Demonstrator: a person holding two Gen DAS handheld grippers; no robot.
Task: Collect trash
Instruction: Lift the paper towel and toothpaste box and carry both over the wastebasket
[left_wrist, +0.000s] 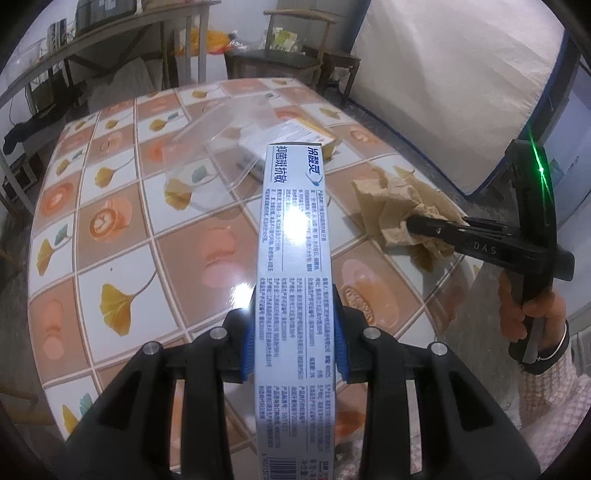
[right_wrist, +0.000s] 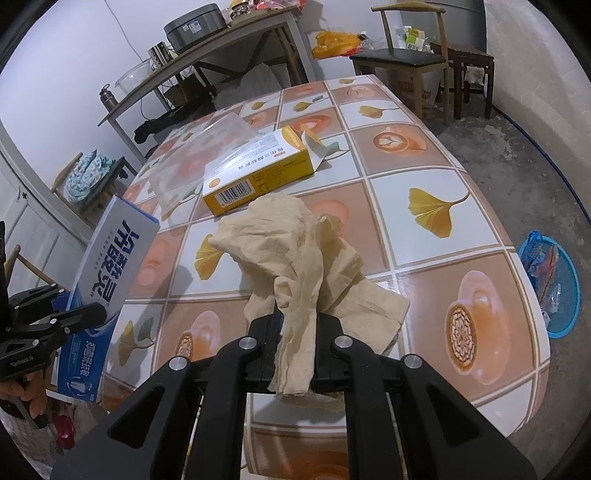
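Observation:
My left gripper (left_wrist: 295, 328) is shut on a long silver-blue toothpaste box (left_wrist: 295, 236) and holds it above the patterned table (left_wrist: 110, 229). The box also shows at the left of the right wrist view (right_wrist: 107, 280). My right gripper (right_wrist: 297, 332) is shut on a crumpled beige paper napkin (right_wrist: 291, 251), which drapes onto the table near its right edge; it also shows in the left wrist view (left_wrist: 399, 210). A yellow medicine box (right_wrist: 258, 173) with an open flap lies mid-table beside a clear plastic container (right_wrist: 199, 155).
A blue bin (right_wrist: 554, 284) with wrappers stands on the floor right of the table. Wooden chairs (right_wrist: 410, 55) and a side table with pots (right_wrist: 192, 48) stand behind. A white covered mattress (left_wrist: 443, 74) leans at the far right.

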